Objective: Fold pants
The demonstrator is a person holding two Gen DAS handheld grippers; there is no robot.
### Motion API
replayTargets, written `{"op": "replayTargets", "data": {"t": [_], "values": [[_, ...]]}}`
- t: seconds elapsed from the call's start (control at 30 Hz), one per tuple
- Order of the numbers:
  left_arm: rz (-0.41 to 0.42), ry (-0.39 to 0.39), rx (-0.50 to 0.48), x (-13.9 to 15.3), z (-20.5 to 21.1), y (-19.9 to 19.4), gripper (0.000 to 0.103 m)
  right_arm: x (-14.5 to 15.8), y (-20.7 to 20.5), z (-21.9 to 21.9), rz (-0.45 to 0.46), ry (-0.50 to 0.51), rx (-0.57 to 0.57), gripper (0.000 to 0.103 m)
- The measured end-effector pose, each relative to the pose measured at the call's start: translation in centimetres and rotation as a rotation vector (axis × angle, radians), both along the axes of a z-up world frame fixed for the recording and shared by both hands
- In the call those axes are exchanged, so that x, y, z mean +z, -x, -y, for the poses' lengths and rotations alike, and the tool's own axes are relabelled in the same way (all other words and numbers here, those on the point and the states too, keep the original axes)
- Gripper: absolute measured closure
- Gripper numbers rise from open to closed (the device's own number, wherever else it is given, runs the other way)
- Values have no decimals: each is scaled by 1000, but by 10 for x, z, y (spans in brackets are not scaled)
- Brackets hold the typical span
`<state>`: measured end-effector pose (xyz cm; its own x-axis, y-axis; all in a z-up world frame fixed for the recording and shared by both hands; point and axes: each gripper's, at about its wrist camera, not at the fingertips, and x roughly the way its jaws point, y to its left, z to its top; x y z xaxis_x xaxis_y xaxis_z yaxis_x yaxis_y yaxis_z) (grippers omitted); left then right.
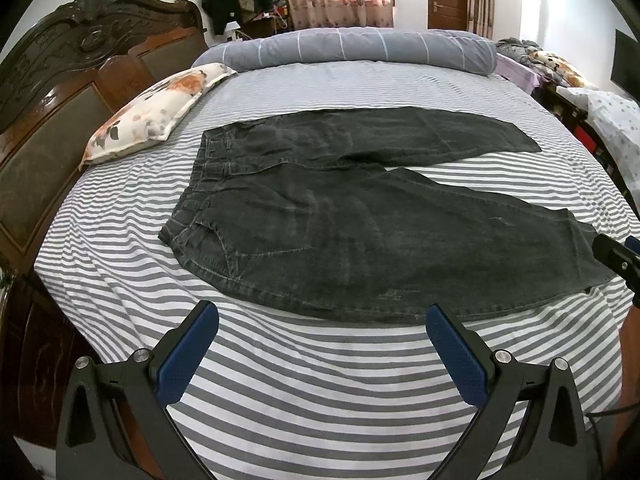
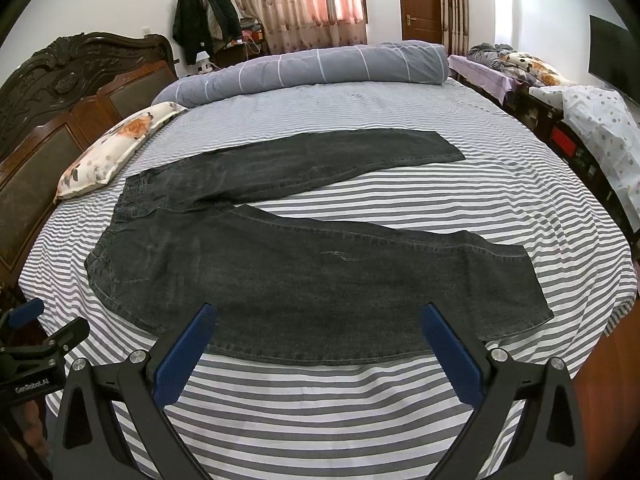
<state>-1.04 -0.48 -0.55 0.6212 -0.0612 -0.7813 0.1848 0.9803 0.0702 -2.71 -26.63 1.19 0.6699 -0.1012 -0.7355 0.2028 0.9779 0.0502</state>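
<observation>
My left gripper (image 1: 322, 316) and right gripper (image 2: 319, 316) both hang spread wide and empty, just short of the black jeans (image 2: 312, 272); these lie flat on the striped sheet (image 2: 320, 412), legs splayed, waistband toward the headboard (image 1: 60, 120); I'd pinch the near leg's hem and waist corner, carry it over the far leg (image 2: 320, 152), edges matched; bare sheet lies beyond, floral pillow (image 1: 156, 108) clear.
</observation>
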Motion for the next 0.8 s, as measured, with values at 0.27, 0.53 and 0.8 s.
{"op": "replayTargets", "data": {"t": [0.27, 0.53, 0.8], "values": [[-19, 9, 20, -9, -6, -6, 0, -4, 2, 0, -3, -11, -11, 1], [-15, 34, 73, -13, -28, -26, 0, -9, 0, 11, -2, -61, -29, 1], [47, 115, 138, 1, -75, -75, 1, -13, -18, 19, -22, -64, -27, 1]]}}
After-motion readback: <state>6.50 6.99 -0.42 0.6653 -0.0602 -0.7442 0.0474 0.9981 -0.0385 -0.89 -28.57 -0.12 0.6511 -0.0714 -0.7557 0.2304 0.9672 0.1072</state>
